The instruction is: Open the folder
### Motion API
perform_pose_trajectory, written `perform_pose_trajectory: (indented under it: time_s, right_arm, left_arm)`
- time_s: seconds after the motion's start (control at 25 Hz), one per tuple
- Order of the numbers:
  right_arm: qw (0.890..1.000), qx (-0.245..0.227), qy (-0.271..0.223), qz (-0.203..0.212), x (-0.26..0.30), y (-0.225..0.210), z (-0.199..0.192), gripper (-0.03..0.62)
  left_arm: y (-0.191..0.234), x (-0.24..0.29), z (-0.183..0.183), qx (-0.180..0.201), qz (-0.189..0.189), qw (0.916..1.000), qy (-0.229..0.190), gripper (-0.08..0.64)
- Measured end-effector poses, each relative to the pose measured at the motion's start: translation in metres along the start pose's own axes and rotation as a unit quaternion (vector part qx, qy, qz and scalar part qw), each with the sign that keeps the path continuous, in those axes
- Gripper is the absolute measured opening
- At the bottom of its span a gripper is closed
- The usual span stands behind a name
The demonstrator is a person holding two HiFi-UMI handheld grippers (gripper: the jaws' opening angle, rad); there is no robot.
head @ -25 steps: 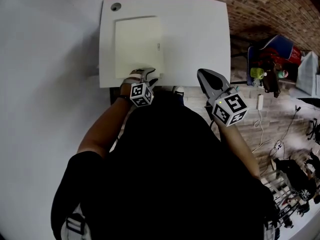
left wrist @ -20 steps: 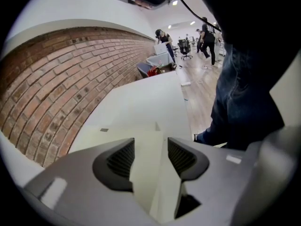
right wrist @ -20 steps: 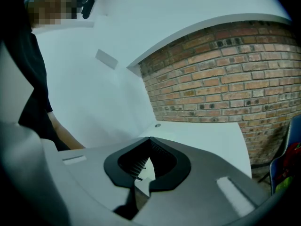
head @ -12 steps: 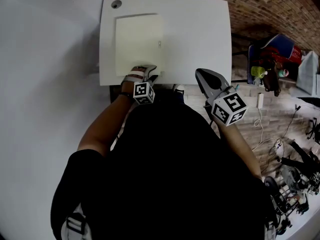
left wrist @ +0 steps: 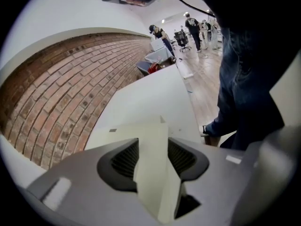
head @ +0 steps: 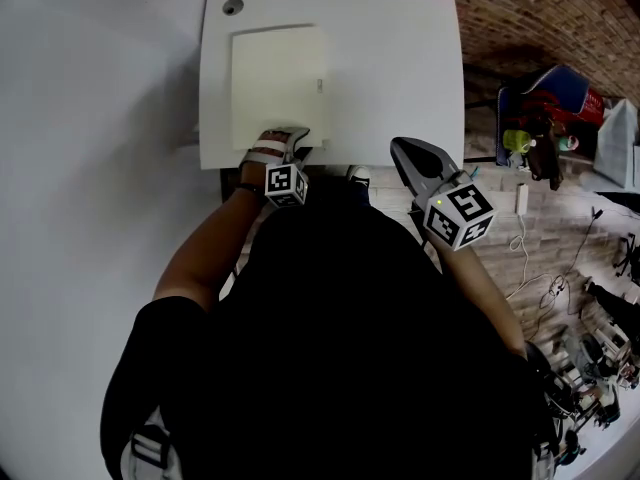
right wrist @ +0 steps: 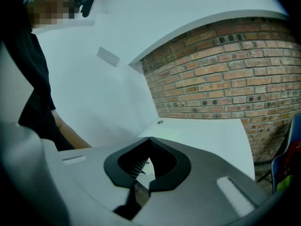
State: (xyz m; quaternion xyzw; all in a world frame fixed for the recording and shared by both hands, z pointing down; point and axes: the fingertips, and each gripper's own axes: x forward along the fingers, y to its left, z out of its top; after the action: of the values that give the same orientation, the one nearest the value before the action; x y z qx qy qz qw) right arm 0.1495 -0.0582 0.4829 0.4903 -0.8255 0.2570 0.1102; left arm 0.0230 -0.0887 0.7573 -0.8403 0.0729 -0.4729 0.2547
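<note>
A cream folder (head: 278, 83) lies shut and flat on the white table (head: 400, 58), toward its left side. My left gripper (head: 295, 141) is at the folder's near edge. In the left gripper view the jaws (left wrist: 154, 142) are shut on the folder (left wrist: 151, 171), whose cream edge runs up between the ribbed pads. My right gripper (head: 412, 156) hangs just off the table's near edge, to the right of the folder. Its jaws (right wrist: 149, 141) are shut, tips touching, with nothing between them.
A round grommet hole (head: 232, 7) sits in the table's far left corner. A white wall (head: 90, 118) borders the table on the left and a brick surface (head: 520, 8) lies beyond it. Clutter and a blue chair (head: 545, 113) stand to the right.
The left gripper has edged slightly forward at the folder's near edge. The right gripper has stayed where it was.
</note>
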Motion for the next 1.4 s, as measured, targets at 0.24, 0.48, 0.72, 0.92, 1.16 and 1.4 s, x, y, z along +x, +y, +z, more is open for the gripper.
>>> perform_pose_trajectory:
  time_s: [0.24,0.48,0.72,0.92,1.16,1.4]
  right_arm:
    - [1.0,-0.003,0.004,0.004,0.001,0.004,-0.002,-0.002]
    - [1.0,0.0,0.006,0.006,0.0,0.004,-0.007,-0.003]
    - [1.0,-0.001,0.001,0.01,0.0,0.004,-0.005,-0.003]
    - [1.0,-0.001,0.001,0.015,0.001,0.007,-0.007,-0.003]
    - [1.0,-0.002,0.002,0.022,0.002,0.008,-0.007,-0.002]
    - [1.0,-0.004,0.002,0.029,0.004,0.009,-0.006,-0.002]
  left_arm:
    - [0.0,0.0,0.001,-0.016,-0.005,0.9998,-0.009,0.169]
    - [-0.002,0.001,0.002,-0.047,-0.009,0.9986,-0.024,0.147]
    - [0.005,-0.009,0.006,-0.116,-0.026,0.992,-0.043,0.118]
    - [0.01,-0.016,0.005,-0.163,-0.029,0.9845,-0.059,0.086]
    - [0.023,-0.025,0.006,-0.233,-0.023,0.9684,-0.088,0.052]
    - [0.043,-0.039,0.003,-0.342,-0.011,0.9302,-0.133,0.032]
